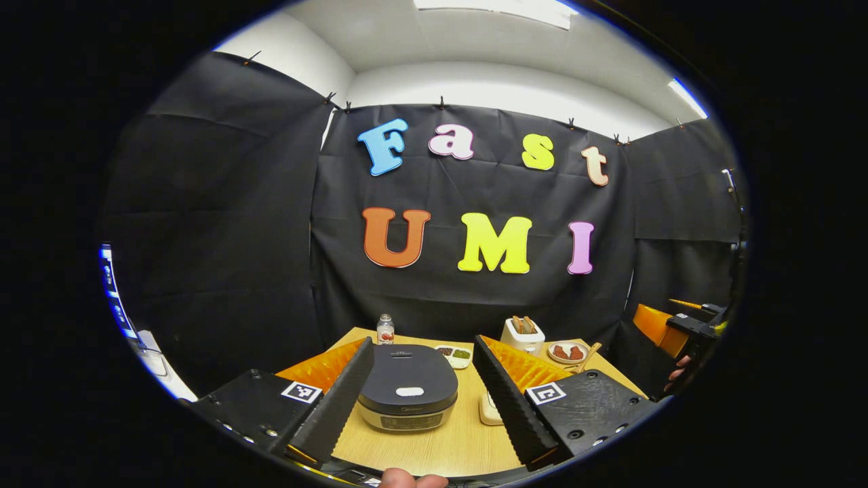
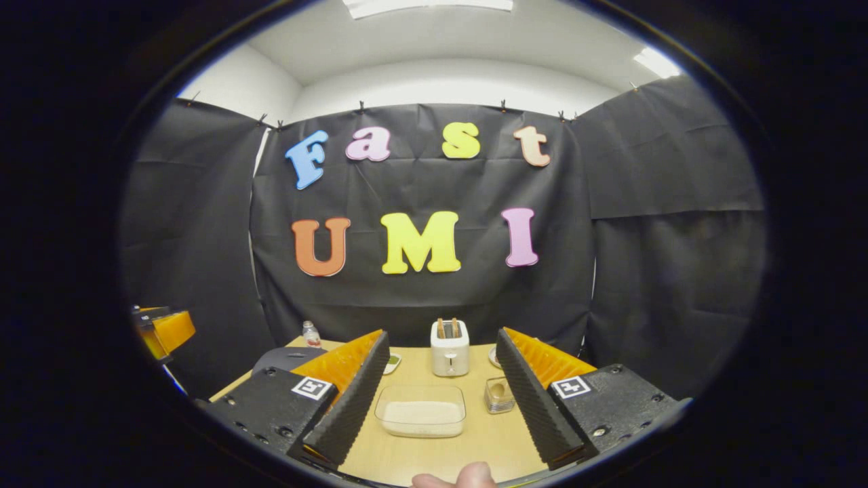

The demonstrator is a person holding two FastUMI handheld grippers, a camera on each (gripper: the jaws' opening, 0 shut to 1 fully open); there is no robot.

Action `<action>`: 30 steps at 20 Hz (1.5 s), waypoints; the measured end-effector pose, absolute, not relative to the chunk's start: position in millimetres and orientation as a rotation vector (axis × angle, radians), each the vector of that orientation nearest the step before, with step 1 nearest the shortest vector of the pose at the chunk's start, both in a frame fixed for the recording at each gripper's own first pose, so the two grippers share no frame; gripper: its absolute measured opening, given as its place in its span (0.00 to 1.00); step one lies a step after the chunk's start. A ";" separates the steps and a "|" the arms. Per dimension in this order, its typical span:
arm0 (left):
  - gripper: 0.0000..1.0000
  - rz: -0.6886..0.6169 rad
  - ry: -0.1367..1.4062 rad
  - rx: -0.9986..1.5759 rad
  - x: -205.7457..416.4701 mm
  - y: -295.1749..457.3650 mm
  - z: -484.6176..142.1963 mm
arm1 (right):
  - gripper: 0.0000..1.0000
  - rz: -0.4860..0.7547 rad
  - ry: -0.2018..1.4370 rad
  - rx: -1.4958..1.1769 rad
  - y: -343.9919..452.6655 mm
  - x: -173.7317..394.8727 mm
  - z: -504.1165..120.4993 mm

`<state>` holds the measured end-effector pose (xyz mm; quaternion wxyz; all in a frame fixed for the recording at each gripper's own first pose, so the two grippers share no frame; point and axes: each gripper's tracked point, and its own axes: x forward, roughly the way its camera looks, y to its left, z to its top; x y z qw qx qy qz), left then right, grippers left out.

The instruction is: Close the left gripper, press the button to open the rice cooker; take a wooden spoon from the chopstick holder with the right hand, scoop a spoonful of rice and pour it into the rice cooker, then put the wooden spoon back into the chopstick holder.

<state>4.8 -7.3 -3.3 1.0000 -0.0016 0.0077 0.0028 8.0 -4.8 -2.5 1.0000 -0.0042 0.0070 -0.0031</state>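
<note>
The dark rice cooker [image 1: 407, 396] stands on the wooden table [image 1: 447, 447] with its lid down and a white button [image 1: 409, 391] on top. My left gripper [image 1: 424, 342] is open above the table, its fingers [image 1: 339, 400] on either side of the cooker without touching it. In the right gripper view, a clear container of rice [image 2: 420, 410] lies between the fingers of my open right gripper [image 2: 441, 335]. Just right of it stands the small chopstick holder [image 2: 500, 396] with a wooden spoon [image 2: 498, 390] in it. The cooker [image 2: 288, 358] shows partly behind the left finger.
A white toaster [image 2: 449, 348] with bread stands behind the rice container. A small bottle [image 1: 385, 329], a sauce dish [image 1: 454, 354] and a plate of food [image 1: 567, 352] sit along the table's far edge. The other gripper [image 1: 678, 325] hangs at the right, held by a hand.
</note>
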 end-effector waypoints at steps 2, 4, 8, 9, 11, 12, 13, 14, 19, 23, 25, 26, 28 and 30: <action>0.94 0.015 0.020 0.001 5.0 -5.5 -5.8 | 1.00 -0.001 0.020 -0.015 -3.4 9.0 -2.6; 0.94 0.015 0.040 -0.001 5.7 -6.4 -8.3 | 1.00 0.002 0.015 -0.014 -5.9 11.1 2.2; 0.94 0.027 0.063 0.006 13.1 -8.0 -13.5 | 1.00 -0.002 0.003 -0.013 -13.1 24.0 3.0; 0.94 0.027 0.077 0.002 15.3 -11.1 -16.4 | 0.95 0.007 0.009 -0.009 -14.3 28.6 1.9; 0.94 0.028 0.090 0.002 26.1 -15.5 -15.6 | 1.00 0.016 -0.001 -0.006 -20.0 41.5 6.5; 0.94 0.030 0.105 0.003 33.1 -17.7 -20.8 | 0.94 0.019 0.003 -0.008 -24.8 49.2 4.8; 0.94 0.032 0.123 0.002 39.8 -19.6 -24.1 | 1.00 0.028 0.008 -0.006 -28.9 56.0 4.0; 0.94 0.036 0.144 -0.003 47.6 -21.1 -27.8 | 1.00 0.037 0.007 -0.003 -33.0 62.5 5.8; 0.76 0.057 0.275 -0.035 91.8 -21.6 -54.1 | 1.00 0.048 0.014 -0.027 -73.3 98.1 -0.6; 0.48 0.078 0.423 -0.053 126.8 -19.6 -86.8 | 0.95 0.032 0.041 -0.029 -110.9 125.8 -12.0; 0.37 0.069 0.522 -0.039 136.3 -20.3 -110.6 | 0.94 0.022 0.063 -0.019 -127.9 139.4 -19.8; 0.37 0.086 0.548 -0.006 141.7 -12.1 -115.8 | 1.00 0.016 0.077 -0.014 -135.0 146.1 -24.3; 0.18 0.114 0.598 -0.013 154.1 -4.6 -136.9 | 1.00 0.012 0.108 -0.003 -145.8 157.5 -31.8; 0.00 0.082 0.667 -0.077 161.7 -6.5 -157.4 | 1.00 0.005 0.122 -0.001 -154.9 165.9 -35.6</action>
